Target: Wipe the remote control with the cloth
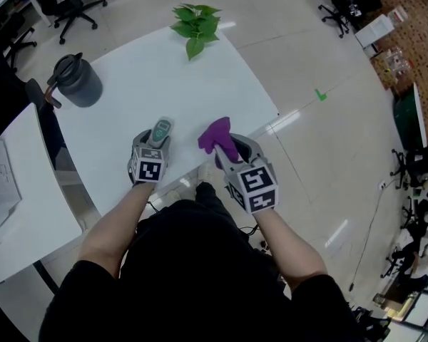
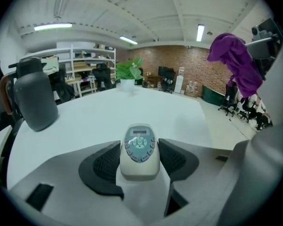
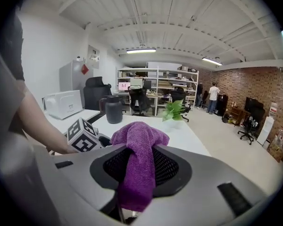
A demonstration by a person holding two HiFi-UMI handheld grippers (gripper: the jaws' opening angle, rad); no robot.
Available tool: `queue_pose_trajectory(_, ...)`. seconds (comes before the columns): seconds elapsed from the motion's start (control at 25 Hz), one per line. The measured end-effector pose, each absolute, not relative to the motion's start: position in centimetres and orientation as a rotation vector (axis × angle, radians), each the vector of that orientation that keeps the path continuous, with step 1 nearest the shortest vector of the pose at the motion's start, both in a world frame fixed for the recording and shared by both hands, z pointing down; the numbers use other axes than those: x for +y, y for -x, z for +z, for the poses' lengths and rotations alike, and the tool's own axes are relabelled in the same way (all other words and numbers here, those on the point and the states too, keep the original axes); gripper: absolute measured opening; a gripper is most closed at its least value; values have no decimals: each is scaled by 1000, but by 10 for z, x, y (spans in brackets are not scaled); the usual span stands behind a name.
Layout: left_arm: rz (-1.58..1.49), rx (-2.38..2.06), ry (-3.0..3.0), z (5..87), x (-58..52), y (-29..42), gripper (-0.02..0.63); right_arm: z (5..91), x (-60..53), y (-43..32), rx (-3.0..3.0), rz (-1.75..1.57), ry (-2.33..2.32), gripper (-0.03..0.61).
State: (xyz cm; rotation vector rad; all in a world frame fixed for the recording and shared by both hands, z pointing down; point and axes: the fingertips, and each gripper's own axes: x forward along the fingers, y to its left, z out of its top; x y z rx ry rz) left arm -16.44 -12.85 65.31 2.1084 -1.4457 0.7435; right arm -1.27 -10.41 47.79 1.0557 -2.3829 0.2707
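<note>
A pale remote control (image 1: 160,131) (image 2: 139,147) with a teal button face pokes forward out of my left gripper (image 1: 152,142) (image 2: 140,160), whose jaws are shut on its lower body, held over the white table (image 1: 128,91). To its right, my right gripper (image 1: 232,152) (image 3: 140,166) is shut on a purple cloth (image 1: 218,137) (image 3: 139,161) that bunches up above the jaws and hangs down between them. The cloth (image 2: 236,60) also appears at the upper right of the left gripper view, apart from the remote. Both grippers hover near the table's front edge.
A dark grey jug (image 1: 77,80) (image 2: 34,95) (image 3: 113,109) stands at the table's left. A potted green plant (image 1: 195,21) (image 2: 128,71) (image 3: 173,109) sits at the far edge. A second white table (image 1: 14,212) lies to the left, office chairs (image 1: 65,2) beyond.
</note>
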Motion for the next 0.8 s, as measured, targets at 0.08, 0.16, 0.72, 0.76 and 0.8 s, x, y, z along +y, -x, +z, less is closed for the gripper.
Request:
queue_pose_trajectory(0.08, 747, -1459, -2088, 662, -130, 167, 242, 484, -105, 15, -2369, 276, -1042, 132)
queue_pose_trajectory(0.16, 749, -1471, -2067, 669, -130, 171, 242, 491, -106, 19, -2354, 282, -1026, 132)
queue_pose_trajectory(0.72, 774, -1439, -1999, 677, -112, 174, 299, 616, -146, 35, -2140, 343, -843, 144)
queue_pose_trajectory(0.76, 770, -1442, -1993, 676, -107, 174, 299, 627, -149, 37, -2126, 348, -820, 146)
queue_pose_trajectory(0.8, 764, -1450, -1991, 673, -102, 175, 299, 638, -152, 39, -2114, 354, -799, 146)
